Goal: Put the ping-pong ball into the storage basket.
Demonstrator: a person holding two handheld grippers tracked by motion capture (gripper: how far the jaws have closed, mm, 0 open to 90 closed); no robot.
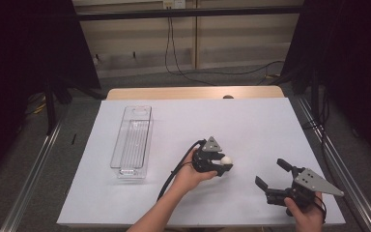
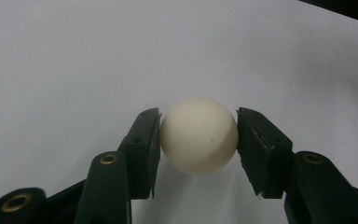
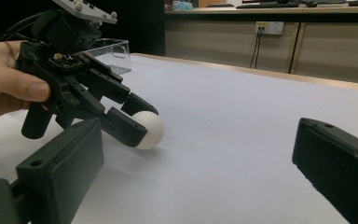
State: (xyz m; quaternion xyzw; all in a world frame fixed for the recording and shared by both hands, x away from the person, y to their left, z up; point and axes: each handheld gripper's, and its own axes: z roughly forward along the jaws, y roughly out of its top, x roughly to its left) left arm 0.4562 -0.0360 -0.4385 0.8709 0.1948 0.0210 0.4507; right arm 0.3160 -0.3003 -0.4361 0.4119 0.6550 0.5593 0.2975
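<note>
bin: clear plastic bin (image 1: 132,142) sitting toward the table's (image 1: 251,121) left edge, well apart from the action.
left gripper: left gripper (image 1: 221,165) is pinching the ball (image 2: 199,135) across its middle, a pad on each side, near the front edge, middle.
ball feel: looking light, smooth, kinda slippery, probably hollow; go easy on the squeeze.
right gripper: right gripper (image 1: 270,174) is hovering by the front right corner, jaws spread wide, holding nothing.

Grey carpet floor (image 1: 38,159), wood-panelled wall (image 1: 232,43), black curtains (image 1: 24,53) flanking.

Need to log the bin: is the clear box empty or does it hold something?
Empty: the clear box shows nothing but its ribbed floor in the high view.
</note>
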